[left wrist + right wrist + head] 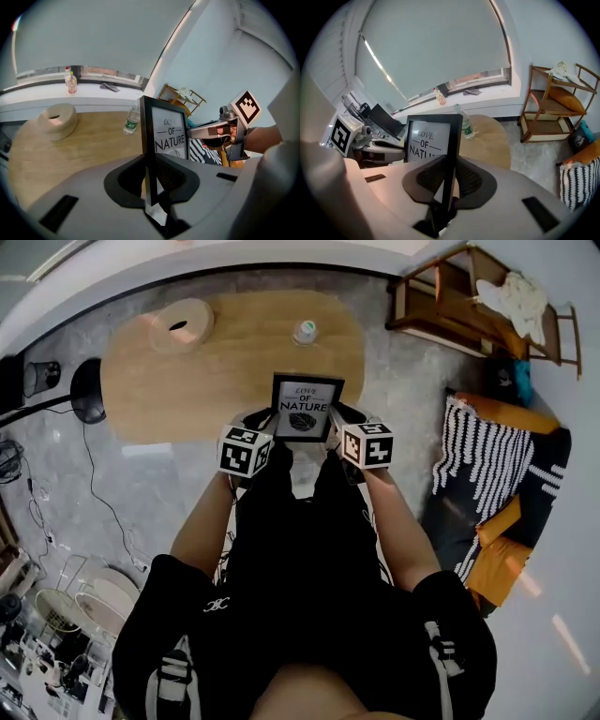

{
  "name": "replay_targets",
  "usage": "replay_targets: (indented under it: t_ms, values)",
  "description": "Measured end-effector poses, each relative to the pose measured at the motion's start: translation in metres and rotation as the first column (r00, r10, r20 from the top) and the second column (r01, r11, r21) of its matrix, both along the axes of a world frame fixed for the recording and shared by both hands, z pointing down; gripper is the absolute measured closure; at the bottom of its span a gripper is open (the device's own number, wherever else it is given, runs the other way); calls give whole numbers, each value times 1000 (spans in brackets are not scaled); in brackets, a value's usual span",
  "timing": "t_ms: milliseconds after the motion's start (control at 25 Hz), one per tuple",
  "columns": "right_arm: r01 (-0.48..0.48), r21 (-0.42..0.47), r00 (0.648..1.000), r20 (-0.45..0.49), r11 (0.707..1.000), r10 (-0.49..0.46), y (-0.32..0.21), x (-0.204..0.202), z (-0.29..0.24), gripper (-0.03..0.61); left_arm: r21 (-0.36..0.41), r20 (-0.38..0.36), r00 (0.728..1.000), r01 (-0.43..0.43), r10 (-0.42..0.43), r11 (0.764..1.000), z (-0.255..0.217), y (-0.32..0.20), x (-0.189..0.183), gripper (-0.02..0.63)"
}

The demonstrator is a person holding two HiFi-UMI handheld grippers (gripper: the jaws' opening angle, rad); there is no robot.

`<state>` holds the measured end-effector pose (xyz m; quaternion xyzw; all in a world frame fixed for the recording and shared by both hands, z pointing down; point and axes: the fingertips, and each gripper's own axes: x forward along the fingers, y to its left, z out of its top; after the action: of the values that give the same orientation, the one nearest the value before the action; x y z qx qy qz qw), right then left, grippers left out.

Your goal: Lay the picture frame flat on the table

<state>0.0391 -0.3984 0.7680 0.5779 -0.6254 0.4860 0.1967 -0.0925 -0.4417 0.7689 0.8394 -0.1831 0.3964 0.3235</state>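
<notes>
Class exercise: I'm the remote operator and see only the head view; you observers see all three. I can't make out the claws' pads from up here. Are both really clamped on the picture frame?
Observer: The left gripper view shows the left claw shut on the picture frame's left side edge.
Operator: And the other one?
Observer: The right gripper view shows the right claw pinching the right side edge.
Operator: What's the small round thing on the table beyond the frame?
Observer: A clear plastic water bottle with a green label, standing upright.

Forearms (202, 526) forward; left claw (265, 427) and right claw (339, 425) side by side, each tight on the picture frame (307, 407).
</notes>
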Motion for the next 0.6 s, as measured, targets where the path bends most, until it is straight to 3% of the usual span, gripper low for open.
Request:
replay_targets:
  t_ms: [600]
  values:
    - [19,-191,996,85,981,-3,-7,28,216,499,-119,102,994,-15,27,993,211,-7,29,534]
